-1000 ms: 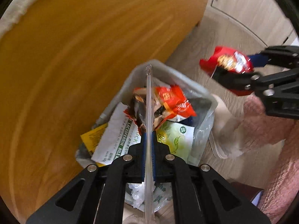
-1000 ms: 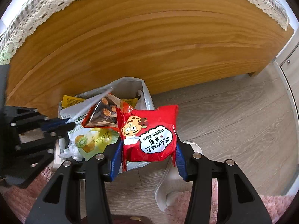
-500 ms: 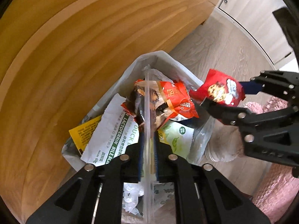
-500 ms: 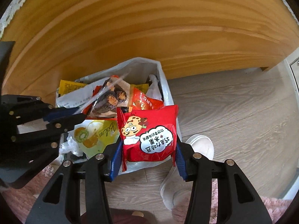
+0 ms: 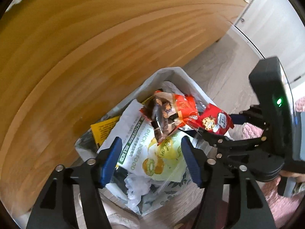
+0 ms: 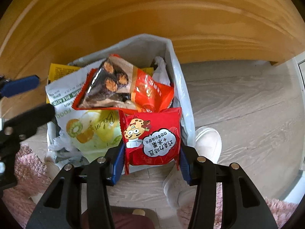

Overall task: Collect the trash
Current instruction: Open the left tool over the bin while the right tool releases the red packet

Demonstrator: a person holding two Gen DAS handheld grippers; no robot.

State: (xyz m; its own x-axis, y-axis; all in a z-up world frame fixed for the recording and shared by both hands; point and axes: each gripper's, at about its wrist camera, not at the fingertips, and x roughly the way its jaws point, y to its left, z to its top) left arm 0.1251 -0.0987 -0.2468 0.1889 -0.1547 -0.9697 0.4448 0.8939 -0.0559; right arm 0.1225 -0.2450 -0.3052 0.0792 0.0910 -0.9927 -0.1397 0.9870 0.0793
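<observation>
Right gripper (image 6: 150, 156) clamps a glossy red cookie-cartoon snack packet (image 6: 152, 135); left gripper (image 5: 150, 160), just opening, grasps nothing

Wood floor (image 6: 238, 105), trash bin (image 6: 172, 57), pink rug (image 6: 28, 171)

The trash bin (image 6: 177, 72) is set on the floor (image 6: 238, 105) against a wooden panel (image 6: 152, 9), with wrappers (image 6: 114, 84) piled inside.
</observation>
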